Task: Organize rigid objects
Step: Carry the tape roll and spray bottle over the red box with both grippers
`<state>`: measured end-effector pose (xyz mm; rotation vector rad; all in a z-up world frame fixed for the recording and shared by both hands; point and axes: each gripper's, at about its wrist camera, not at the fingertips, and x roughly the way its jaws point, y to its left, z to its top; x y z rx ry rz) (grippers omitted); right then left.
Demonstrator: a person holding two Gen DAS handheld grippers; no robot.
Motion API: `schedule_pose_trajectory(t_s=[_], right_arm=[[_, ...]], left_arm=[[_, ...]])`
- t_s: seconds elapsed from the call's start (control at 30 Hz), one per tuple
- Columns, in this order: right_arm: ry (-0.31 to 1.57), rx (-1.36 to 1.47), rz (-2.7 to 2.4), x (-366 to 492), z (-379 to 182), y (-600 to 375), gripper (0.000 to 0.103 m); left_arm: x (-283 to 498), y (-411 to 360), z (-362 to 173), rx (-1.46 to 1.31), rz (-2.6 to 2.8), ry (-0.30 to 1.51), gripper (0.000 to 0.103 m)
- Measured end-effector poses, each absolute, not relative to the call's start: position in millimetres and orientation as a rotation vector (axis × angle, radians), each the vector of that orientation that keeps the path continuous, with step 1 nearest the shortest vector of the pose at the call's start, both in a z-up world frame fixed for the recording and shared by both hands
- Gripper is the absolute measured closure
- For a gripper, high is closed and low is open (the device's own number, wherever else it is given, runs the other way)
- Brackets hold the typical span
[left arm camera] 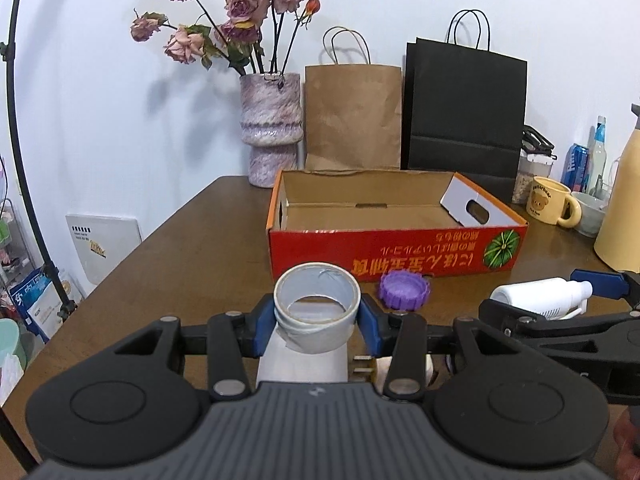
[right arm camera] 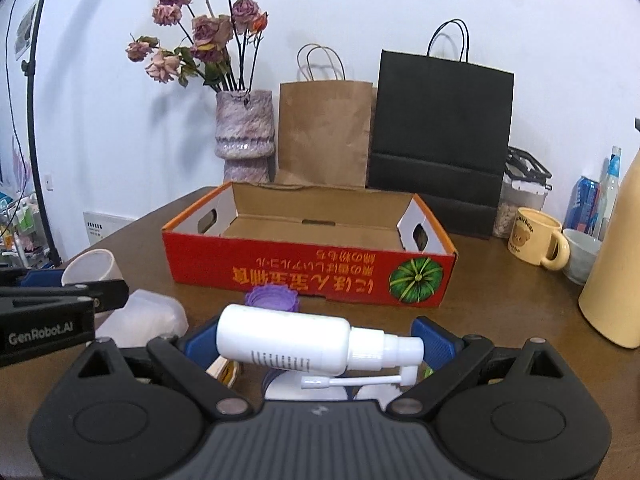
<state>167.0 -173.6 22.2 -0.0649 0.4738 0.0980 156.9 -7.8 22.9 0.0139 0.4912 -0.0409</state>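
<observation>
My left gripper (left arm camera: 316, 318) is shut on a white tape roll (left arm camera: 310, 334), blue pads pressing its two sides, a little above the brown table (left arm camera: 180, 248). My right gripper (right arm camera: 316, 344) is shut on a white spray bottle (right arm camera: 288, 342) lying crosswise, one pad at its base and one at its nozzle cap. In the left wrist view the same bottle (left arm camera: 540, 294) shows at the right. Just beyond both grippers stands an open red cardboard box (left arm camera: 360, 250) (right arm camera: 280, 260) with nothing visible inside. A purple ridged lid (left arm camera: 405, 290) (right arm camera: 272, 296) lies in front of it.
Behind the box stand a vase of dried roses (left arm camera: 270, 128), a brown paper bag (left arm camera: 352, 116) and a black paper bag (left arm camera: 464, 112). A yellow mug (right arm camera: 536, 236), a bowl, cans and a cream jug (right arm camera: 616, 280) crowd the right. White plastic items (right arm camera: 148, 316) lie below the grippers.
</observation>
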Motion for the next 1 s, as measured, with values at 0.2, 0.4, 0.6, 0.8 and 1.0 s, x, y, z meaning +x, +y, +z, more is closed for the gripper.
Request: schedule_pose_trajectory(t_s=[0.2,0.4,0.6,0.8,1.0], right_arm=[[0.451,-0.071,0.099,176.2,29.3,-175.1,0.005],[0.437,-0.074,0.1,187.4,34.0,-177.6,0.005],[0.426,-0.073,0.097,200.5,38.8,-181.8,0.005],[0.411,-0.073,0.095,215.2,43.6,-185.8,0.005],[0.401,-0.075,0.095,231.5,47.5,-189.5,0.005]], left_arm=[[169.4,-14.1,28.0,0.012,-0.04,0.485,0.058],[181.6,-17.6,32.8,0.007,-0.035,0.472,0.058],[196.7,-21.2,38.2,0.002,-0.029,0.462,0.058],[205.8,-23.9,40.5,0.001,-0.026,0.46,0.058],[232.3,-32.1,49.2,-0.001,-0.021,0.454,0.058]])
